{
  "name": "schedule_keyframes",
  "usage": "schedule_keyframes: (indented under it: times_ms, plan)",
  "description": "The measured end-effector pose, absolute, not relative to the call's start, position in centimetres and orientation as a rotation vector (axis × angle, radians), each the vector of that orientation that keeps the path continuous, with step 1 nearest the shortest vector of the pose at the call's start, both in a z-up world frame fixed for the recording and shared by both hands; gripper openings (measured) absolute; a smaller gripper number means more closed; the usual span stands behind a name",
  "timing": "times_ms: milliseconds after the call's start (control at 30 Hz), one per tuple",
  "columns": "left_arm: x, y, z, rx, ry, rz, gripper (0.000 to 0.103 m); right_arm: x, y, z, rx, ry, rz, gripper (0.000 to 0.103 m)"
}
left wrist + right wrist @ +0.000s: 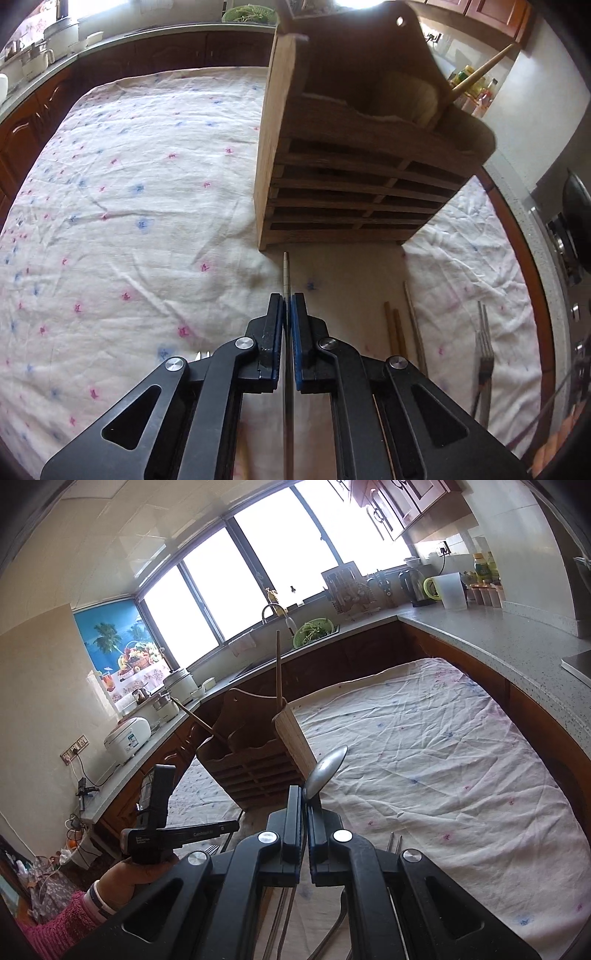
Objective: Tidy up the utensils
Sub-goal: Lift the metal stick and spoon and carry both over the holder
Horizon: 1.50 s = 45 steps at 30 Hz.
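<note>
A wooden utensil holder (332, 192) stands on the floral tablecloth (129, 184), with a wooden stick (480, 72) in its top pocket. My left gripper (287, 306) is shut on a thin metal utensil (286, 273) seen edge-on, its tip just short of the holder's base. In the right wrist view, my right gripper (306, 805) is shut on a metal spoon (325, 771), bowl up, right of the holder (255, 764). The holder there carries two wooden sticks (279, 672). The left gripper's body (162, 812) shows at lower left.
Wooden chopsticks (395, 328), a long stick (413, 317) and a fork (484, 354) lie on the cloth at the right. More metal utensils (280, 915) lie under my right gripper. Kitchen counters (498, 635) with appliances surround the table.
</note>
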<state>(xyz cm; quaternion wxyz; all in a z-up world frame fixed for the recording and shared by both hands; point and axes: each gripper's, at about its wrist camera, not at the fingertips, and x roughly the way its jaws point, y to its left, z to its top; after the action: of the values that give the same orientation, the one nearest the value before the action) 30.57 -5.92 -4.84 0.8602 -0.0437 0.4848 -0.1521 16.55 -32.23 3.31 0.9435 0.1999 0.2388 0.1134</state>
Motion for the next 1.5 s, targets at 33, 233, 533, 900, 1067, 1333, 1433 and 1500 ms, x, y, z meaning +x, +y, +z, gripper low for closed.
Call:
schedule_keyframes:
  times_ms: [33,233,533,900,1067,1333,1433,1500]
  plan:
    - [29.9,-5.6,-4.3,-0.103,1.005,-0.334,0.004,16.5,-32.2,3.4,0.406,0.486,0.234,0.003]
    - [26.3,-4.2,0.3,-0.184,0.911,-0.433,0.004,16.1,-31.8,4.2,0.402,0.47,0.242,0.003]
    - [23.6,-4.4,6.4,-0.227,0.786,-0.522,0.004,15.5,-30.9,5.7,0.362,0.452,0.255,0.003]
    - [22.1,-3.4,8.0,-0.25,0.743,-0.553,0.004,15.2,-29.1,6.8,0.323,0.441,0.281,0.003]
    - [21.9,-3.0,8.3,-0.257,0.73,-0.563,0.004,15.3,-28.5,7.1,0.309,0.436,0.291,0.003]
    - [21.4,-2.3,8.9,-0.304,0.709,-0.604,0.004,15.9,-27.8,7.4,0.299,0.437,0.308,0.003]
    - [21.4,-2.2,9.2,-0.3,0.694,-0.599,0.004,16.0,-27.4,7.5,0.297,0.435,0.314,0.003]
    - [21.5,-2.0,9.3,-0.307,0.684,-0.595,0.004,16.1,-27.2,7.6,0.294,0.431,0.32,0.003]
